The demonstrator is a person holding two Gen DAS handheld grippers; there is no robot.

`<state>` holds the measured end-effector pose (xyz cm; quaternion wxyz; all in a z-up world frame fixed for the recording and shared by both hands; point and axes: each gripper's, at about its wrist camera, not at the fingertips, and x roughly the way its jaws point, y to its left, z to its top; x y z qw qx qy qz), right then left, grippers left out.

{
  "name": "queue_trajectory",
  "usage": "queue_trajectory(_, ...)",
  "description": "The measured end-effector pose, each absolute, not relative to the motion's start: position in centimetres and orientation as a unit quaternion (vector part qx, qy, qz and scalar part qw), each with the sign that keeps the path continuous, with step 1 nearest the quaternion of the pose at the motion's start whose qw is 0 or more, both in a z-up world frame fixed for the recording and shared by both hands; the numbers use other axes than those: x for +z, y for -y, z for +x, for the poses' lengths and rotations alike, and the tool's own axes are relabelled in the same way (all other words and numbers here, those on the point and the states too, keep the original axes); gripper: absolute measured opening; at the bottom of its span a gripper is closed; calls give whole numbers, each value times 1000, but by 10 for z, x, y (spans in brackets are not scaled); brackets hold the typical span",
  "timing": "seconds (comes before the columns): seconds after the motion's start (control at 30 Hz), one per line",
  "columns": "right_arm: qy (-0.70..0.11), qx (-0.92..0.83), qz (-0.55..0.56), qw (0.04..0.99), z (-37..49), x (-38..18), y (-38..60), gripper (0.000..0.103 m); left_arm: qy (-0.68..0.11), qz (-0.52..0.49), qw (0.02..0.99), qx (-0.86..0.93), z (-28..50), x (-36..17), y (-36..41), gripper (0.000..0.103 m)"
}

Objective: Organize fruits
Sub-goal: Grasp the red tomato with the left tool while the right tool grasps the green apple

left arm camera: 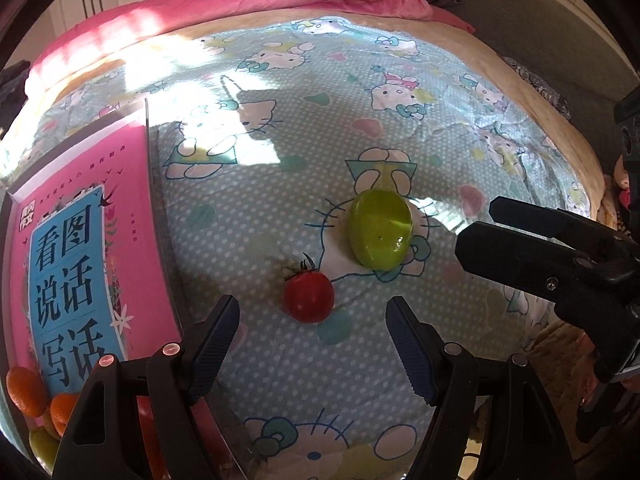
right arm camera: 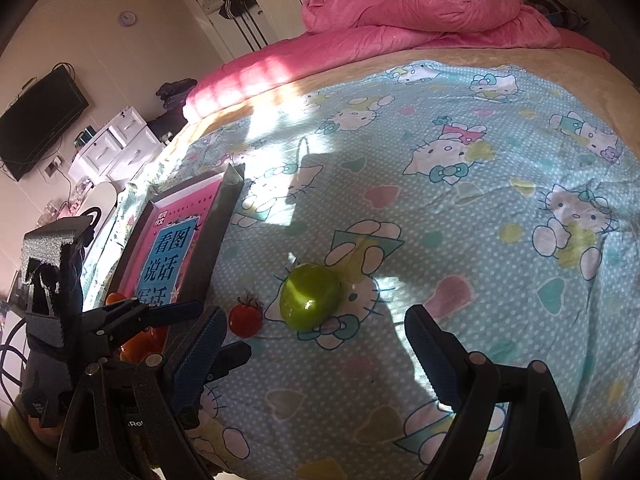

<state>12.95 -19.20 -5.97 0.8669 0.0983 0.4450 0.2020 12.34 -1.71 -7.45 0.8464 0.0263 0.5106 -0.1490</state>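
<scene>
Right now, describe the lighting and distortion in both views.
Left wrist: sunlight blows out the bedsheet, glare streaks the green fruit, and fisheye bends the book. Right wrist: sun patch mid-bed, the tomato in shade, dark vignetted corners.

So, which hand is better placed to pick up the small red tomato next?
Left. Its open tool already faces the red tomato, just ahead. The right tool points more at the green fruit.
</scene>
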Motion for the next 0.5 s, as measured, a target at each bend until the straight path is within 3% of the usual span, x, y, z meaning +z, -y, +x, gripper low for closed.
queue_trajectory(0.17,-456,203,108,860,138,-66,186,89,-514,26,843,-160,127,-79,21,67)
queue_trajectory(0.5,-484,199,112,845,153,-86,166,72,-519,20,839,-164,135,-86,19,52)
